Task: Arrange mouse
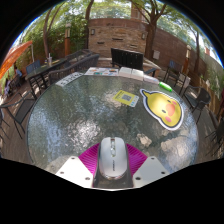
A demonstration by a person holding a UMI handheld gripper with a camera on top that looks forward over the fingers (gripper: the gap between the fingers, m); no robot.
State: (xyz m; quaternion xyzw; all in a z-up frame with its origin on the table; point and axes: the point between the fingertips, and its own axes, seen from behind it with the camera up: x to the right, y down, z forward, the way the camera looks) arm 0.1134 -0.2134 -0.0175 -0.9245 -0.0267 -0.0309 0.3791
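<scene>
A grey computer mouse (112, 157) sits between my gripper's (112, 160) two fingers, its length pointing ahead along them. The magenta pads (91, 157) press against both its sides, so the gripper is shut on the mouse and holds it above a round glass table (80, 115). A yellow cartoon-shaped mouse mat (162, 107) lies on the table ahead and to the right of the fingers.
A small card (125, 97) lies on the glass beyond the fingers. A long table with a black monitor (126, 59) and papers stands further back. Dark chairs (18, 112) ring the glass table, with a brick wall and trees behind.
</scene>
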